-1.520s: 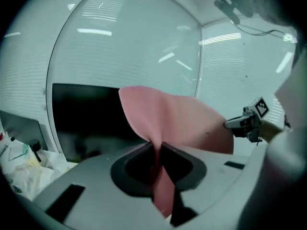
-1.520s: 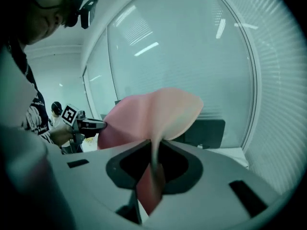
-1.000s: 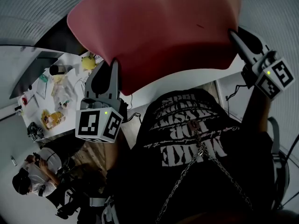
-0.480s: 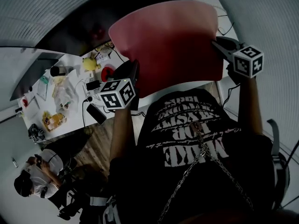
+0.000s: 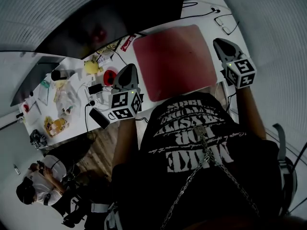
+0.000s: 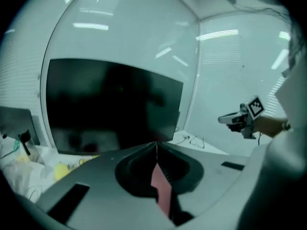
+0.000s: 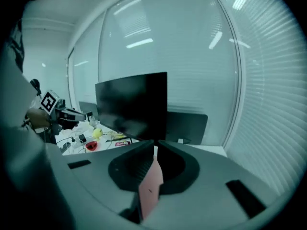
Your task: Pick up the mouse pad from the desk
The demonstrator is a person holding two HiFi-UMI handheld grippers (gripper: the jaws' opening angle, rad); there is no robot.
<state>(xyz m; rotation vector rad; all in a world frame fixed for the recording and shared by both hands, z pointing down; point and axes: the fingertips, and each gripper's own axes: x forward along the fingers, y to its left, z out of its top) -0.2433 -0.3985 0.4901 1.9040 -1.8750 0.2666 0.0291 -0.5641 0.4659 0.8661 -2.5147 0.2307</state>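
Observation:
The red mouse pad [image 5: 175,61] lies low and flat over the white desk [image 5: 76,109], in front of the black monitor. My left gripper [image 5: 128,69] is at the pad's left edge and my right gripper [image 5: 218,43] at its right edge. In the left gripper view the jaws of the left gripper [image 6: 156,147] are closing, their tips meet, and a pink strip of the pad [image 6: 162,188] stands edge-on between them. The right gripper view shows the same: the right gripper [image 7: 156,145] closing with the pad's edge [image 7: 151,188] between the jaws.
The black monitor [image 5: 115,18] stands behind the pad. The desk's left part holds clutter: a yellow object [image 5: 91,65], a red round thing [image 5: 110,75], cables and packets. Glasses [image 5: 225,23] lie at the back right. A person [image 5: 38,176] sits on the floor at lower left.
The pad has come down from high in front of the camera to the desk surface. Both grippers have sunk with it at its two side edges.

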